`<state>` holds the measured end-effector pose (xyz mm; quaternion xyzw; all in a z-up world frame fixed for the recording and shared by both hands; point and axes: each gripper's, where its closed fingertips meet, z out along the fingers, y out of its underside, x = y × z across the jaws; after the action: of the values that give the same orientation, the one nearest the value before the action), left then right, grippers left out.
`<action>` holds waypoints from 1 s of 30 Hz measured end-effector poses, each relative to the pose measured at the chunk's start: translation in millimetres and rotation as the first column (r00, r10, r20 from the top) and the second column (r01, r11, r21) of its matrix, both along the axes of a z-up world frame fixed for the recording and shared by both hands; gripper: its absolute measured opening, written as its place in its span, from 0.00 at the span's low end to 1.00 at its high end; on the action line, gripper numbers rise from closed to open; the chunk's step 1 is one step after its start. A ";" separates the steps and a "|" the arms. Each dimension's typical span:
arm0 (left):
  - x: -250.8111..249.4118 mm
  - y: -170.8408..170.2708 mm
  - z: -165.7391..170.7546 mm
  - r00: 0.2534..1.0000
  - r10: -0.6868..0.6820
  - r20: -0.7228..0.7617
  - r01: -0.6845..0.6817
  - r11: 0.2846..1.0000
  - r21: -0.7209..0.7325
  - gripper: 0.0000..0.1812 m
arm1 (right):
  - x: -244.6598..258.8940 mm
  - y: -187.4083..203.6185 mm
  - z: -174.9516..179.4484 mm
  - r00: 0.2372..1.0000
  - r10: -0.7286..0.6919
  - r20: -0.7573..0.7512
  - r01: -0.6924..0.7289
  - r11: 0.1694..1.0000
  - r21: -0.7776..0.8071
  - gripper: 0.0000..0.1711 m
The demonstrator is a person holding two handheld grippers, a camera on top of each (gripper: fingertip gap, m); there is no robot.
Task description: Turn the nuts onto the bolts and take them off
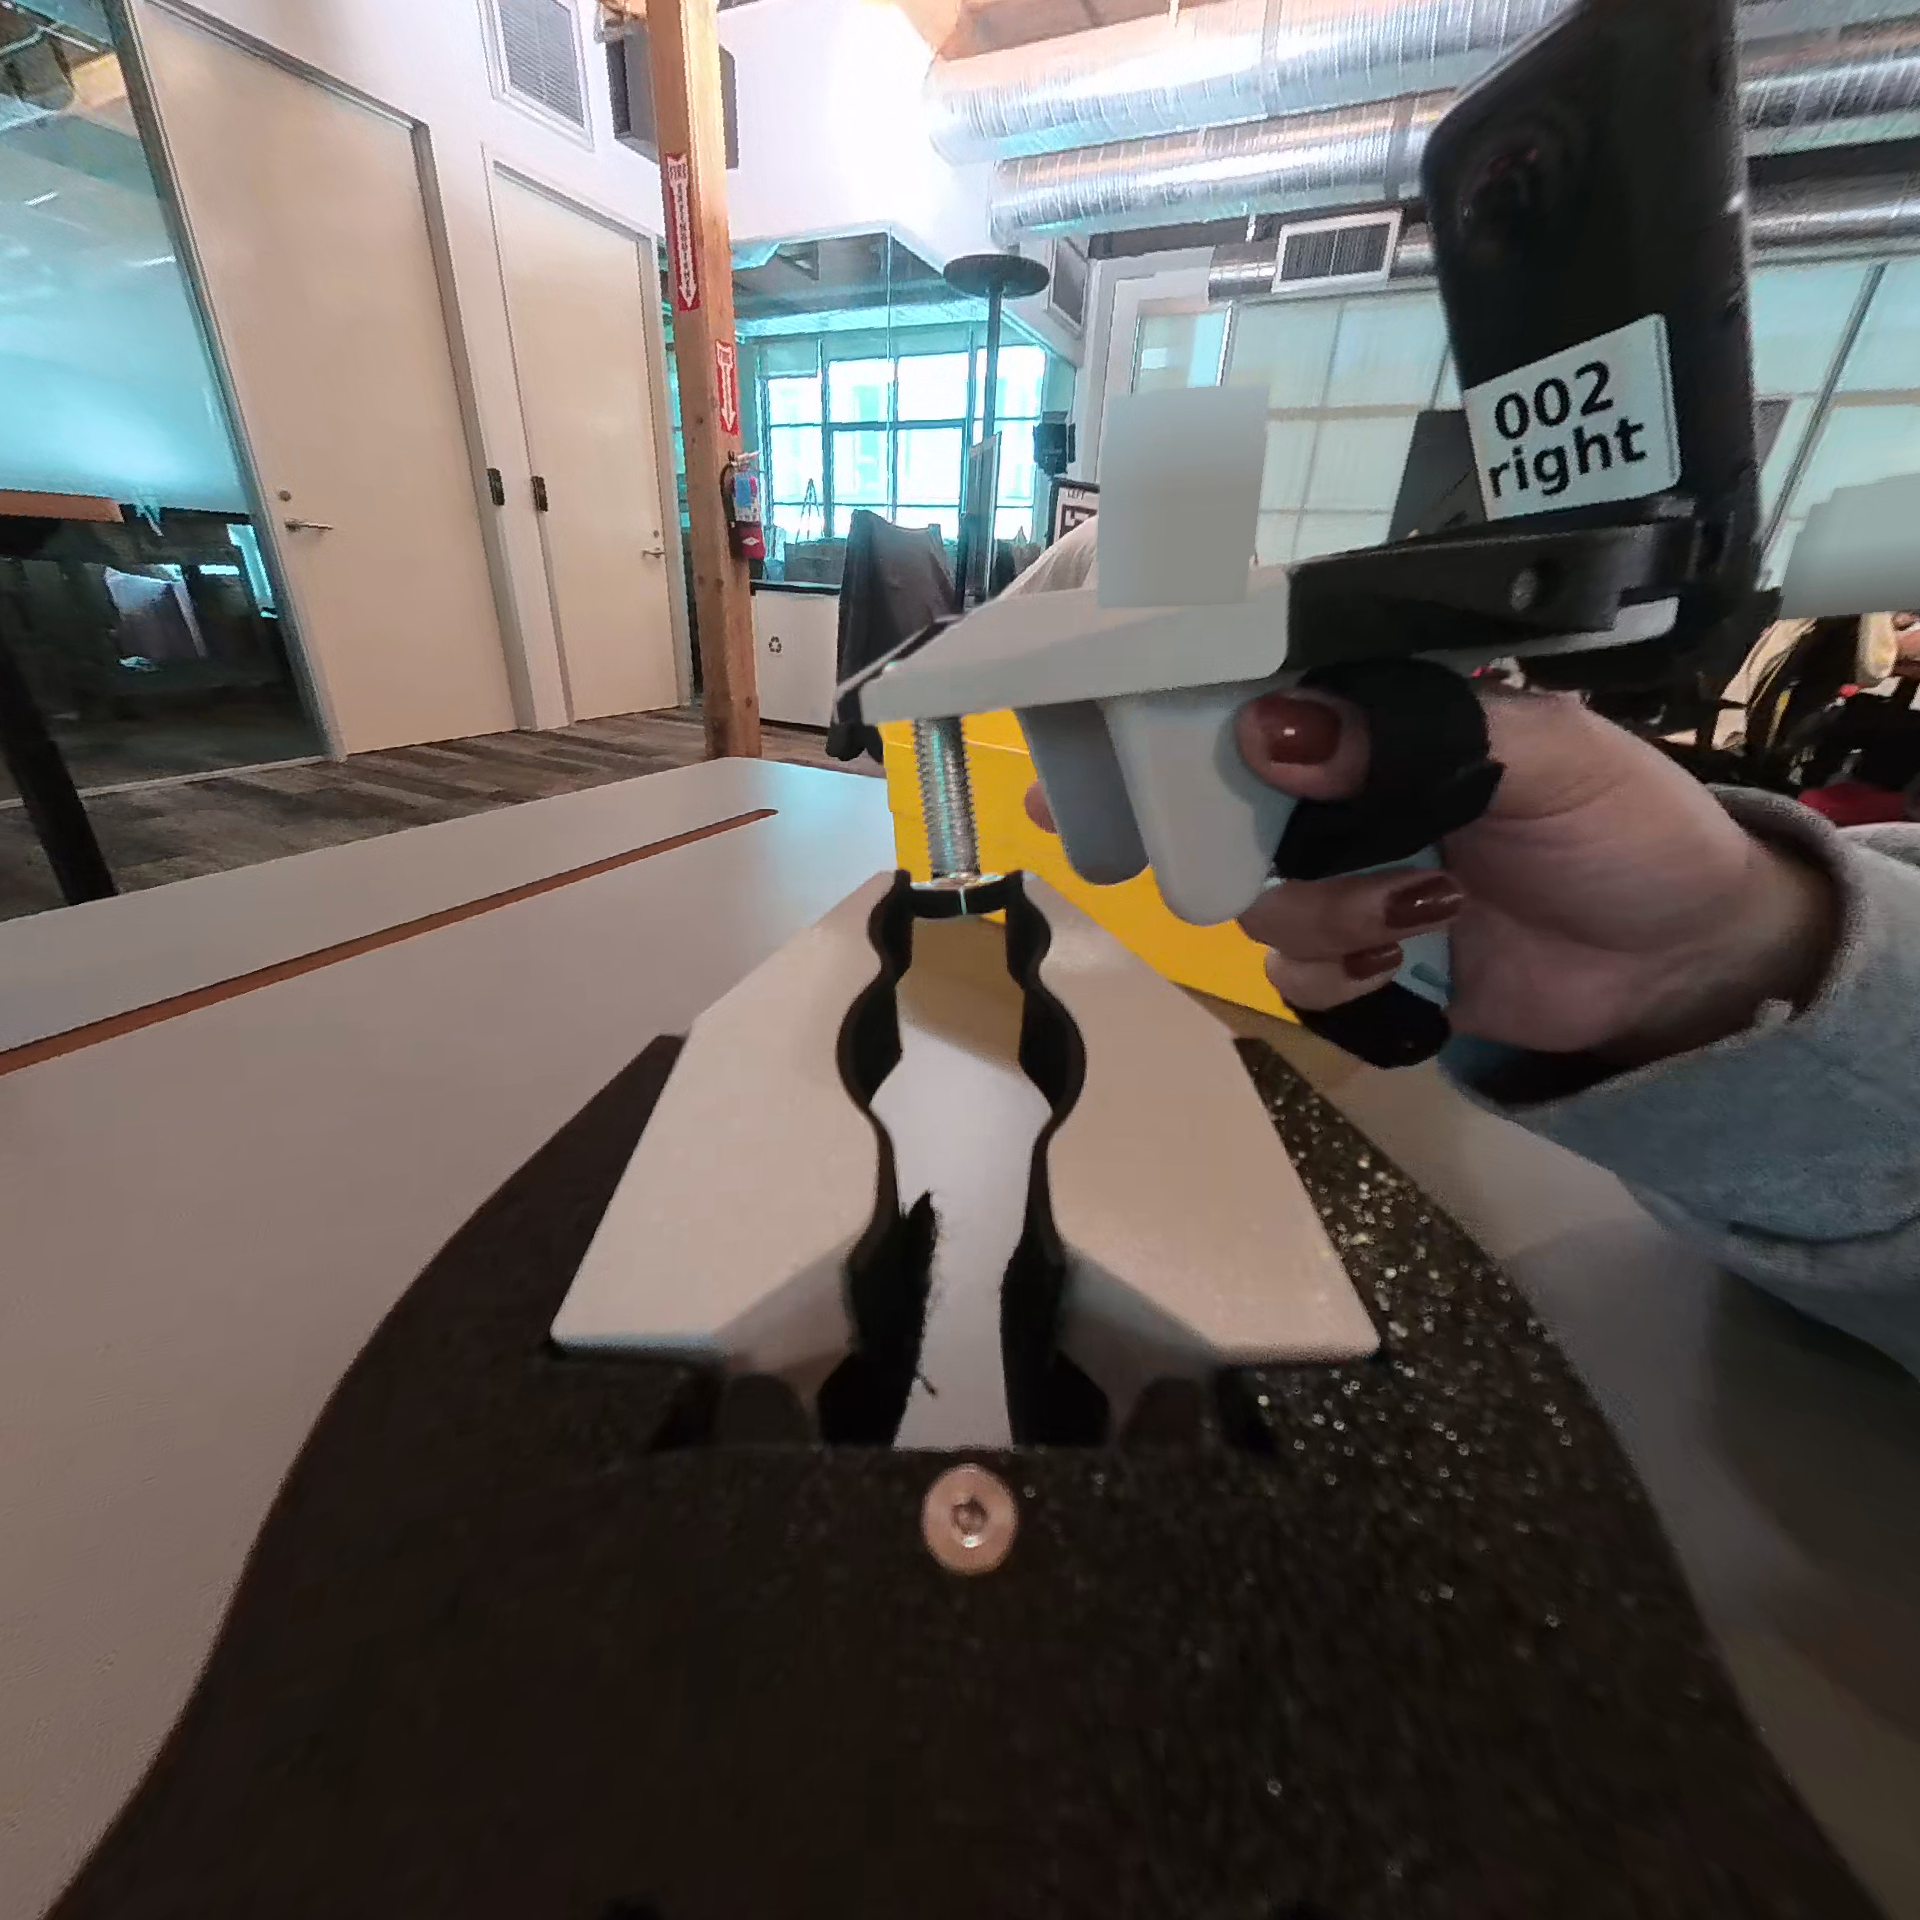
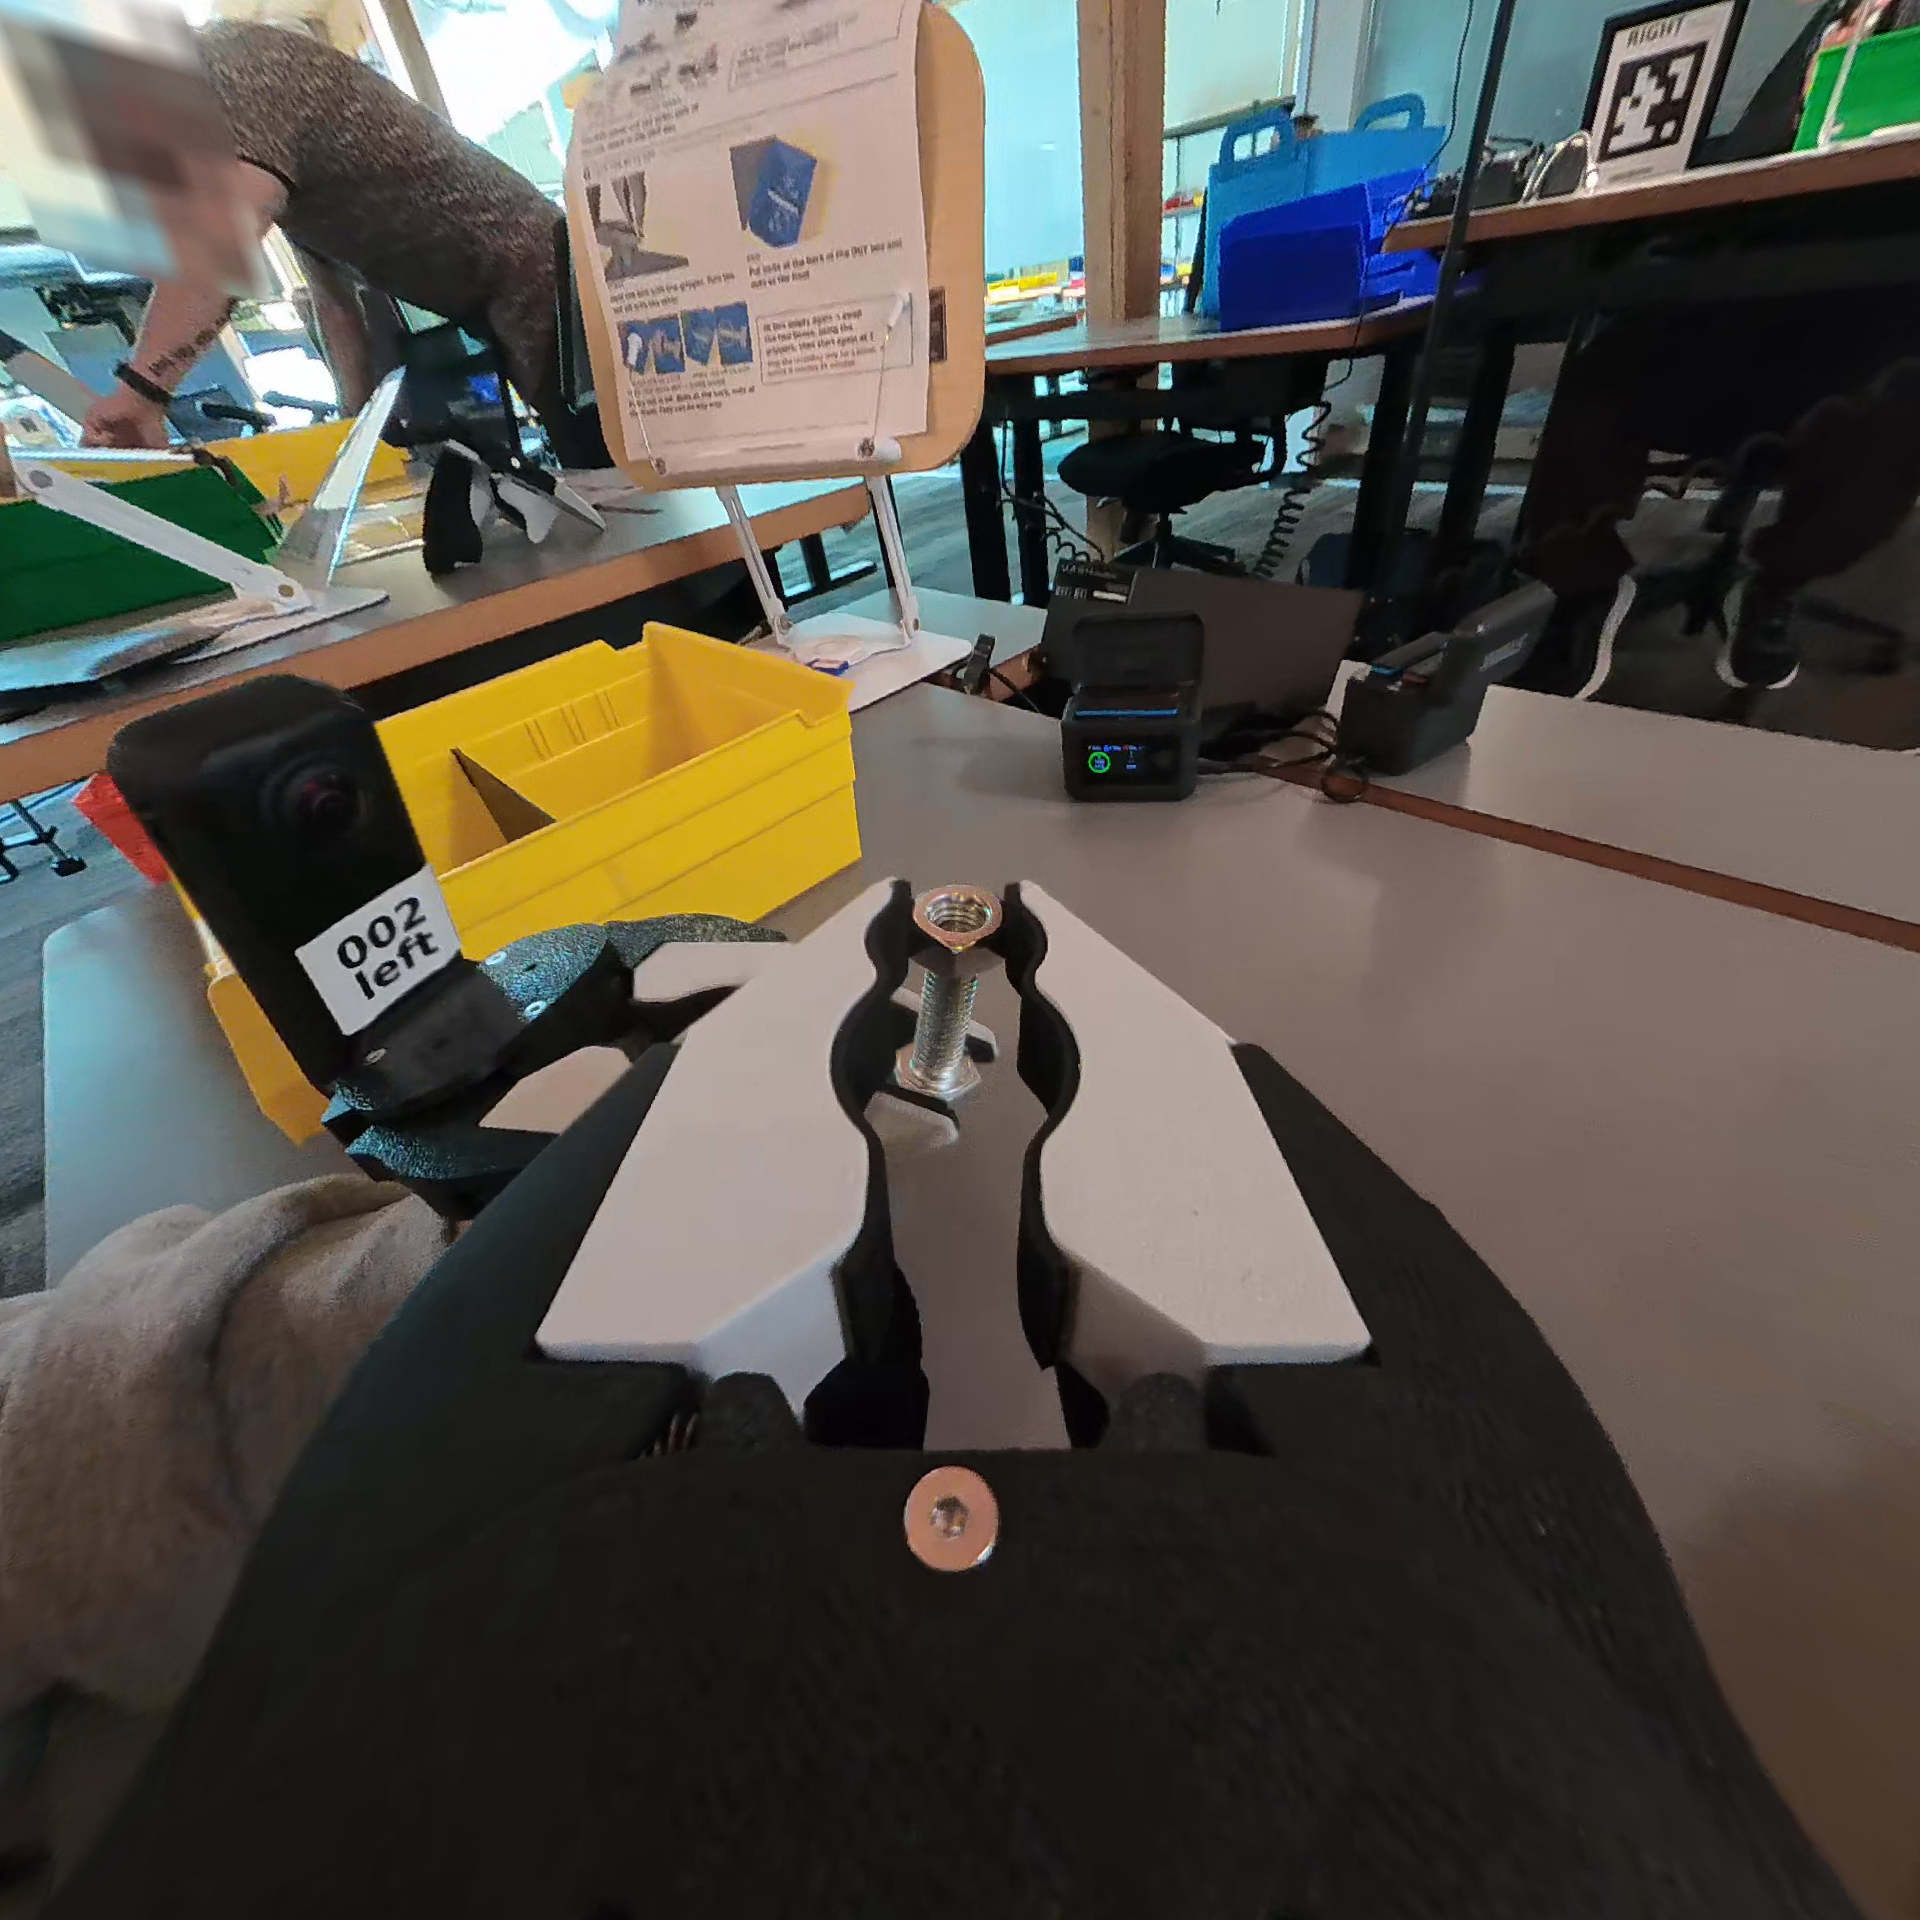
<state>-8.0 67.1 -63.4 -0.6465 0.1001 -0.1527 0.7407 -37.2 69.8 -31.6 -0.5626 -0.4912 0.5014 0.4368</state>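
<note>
I am working the threading step right now: the left tongs (image 1: 956,899) are pinching the hex head of the bolt (image 2: 940,1023) at its lower end, holding the shank upright just above the grey counter (image 2: 1351,987), while the right tongs (image 2: 956,914) are pinching the nut (image 2: 956,920) at the top of the shank. From the right wrist view I am looking straight down into the nut's threaded bore, and no bolt tip is showing inside it, so I am judging that the nut is sitting only on the first threads, either just started or nearly off; I cannot tell which direction the turning is going. In the left wrist view the right tongs are lying flat and crossing above the left ones, with a hand (image 1: 1507,894) squeezing the trigger. The next move is calling for a twist of the right wrist about the bolt's axis while the left grip is staying firm, keeping the nut square to avoid cross-threading. The yellow bin (image 2: 665,790) is sitting just behind, on the counter.
</note>
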 end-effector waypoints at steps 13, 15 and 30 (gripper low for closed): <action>5.8 2.8 -4.2 0.999 -0.041 0.007 0.041 0.999 -0.017 0.08 | 5.1 2.4 -5.9 0.997 0.040 0.067 -0.039 0.999 -0.019 0.10; 5.7 1.6 -2.0 0.998 -0.057 0.030 0.058 0.998 -0.005 0.08 | 5.5 1.0 -5.5 0.997 0.053 0.064 -0.051 0.998 -0.023 0.10; -0.2 -2.4 1.8 0.984 -0.133 0.122 0.134 0.991 0.006 0.08 | 21.2 9.4 12.7 0.979 0.201 -0.034 -0.201 0.980 0.005 0.21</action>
<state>-8.1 64.7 -61.7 -0.6287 0.0977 -0.2414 0.7328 -16.1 79.3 -18.9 -0.5010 -0.5385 0.5521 0.3928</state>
